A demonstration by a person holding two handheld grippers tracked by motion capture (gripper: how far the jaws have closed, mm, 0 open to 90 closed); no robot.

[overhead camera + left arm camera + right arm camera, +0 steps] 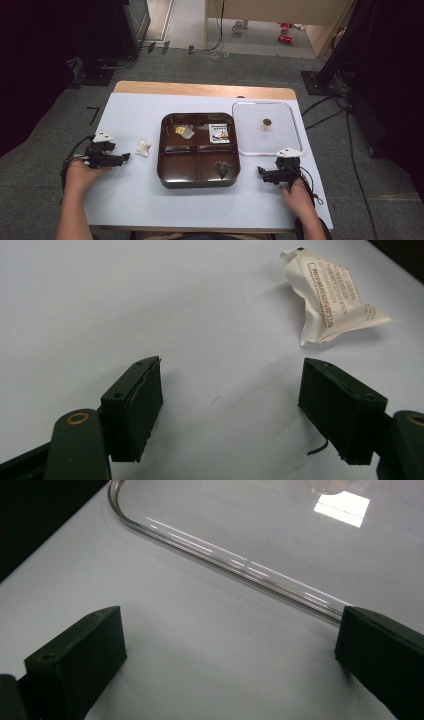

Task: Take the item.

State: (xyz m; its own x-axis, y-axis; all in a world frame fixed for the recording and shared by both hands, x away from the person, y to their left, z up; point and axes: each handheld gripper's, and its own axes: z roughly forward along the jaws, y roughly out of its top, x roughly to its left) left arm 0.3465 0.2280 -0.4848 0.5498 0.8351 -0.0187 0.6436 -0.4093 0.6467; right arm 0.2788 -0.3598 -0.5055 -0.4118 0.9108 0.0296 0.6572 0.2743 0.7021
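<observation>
The left gripper (230, 410) hangs over the white table surface (100, 300) with jaws wide apart and empty; a crumpled white printed sachet (330, 297) lies ahead, toward the right jaw's side.

Place: I read this as a lab or test room set up for recording, not a home.
Floor: grey carpet (45, 130), with black cables (325, 107) trailing across it.
Stands: I see black equipment bases (95, 75) on the floor at both sides.
Surface: a small wooden surface (200, 90) under a plain white sheet (125, 195).
Background: light wooden furniture (320, 35) beyond the surface.
</observation>
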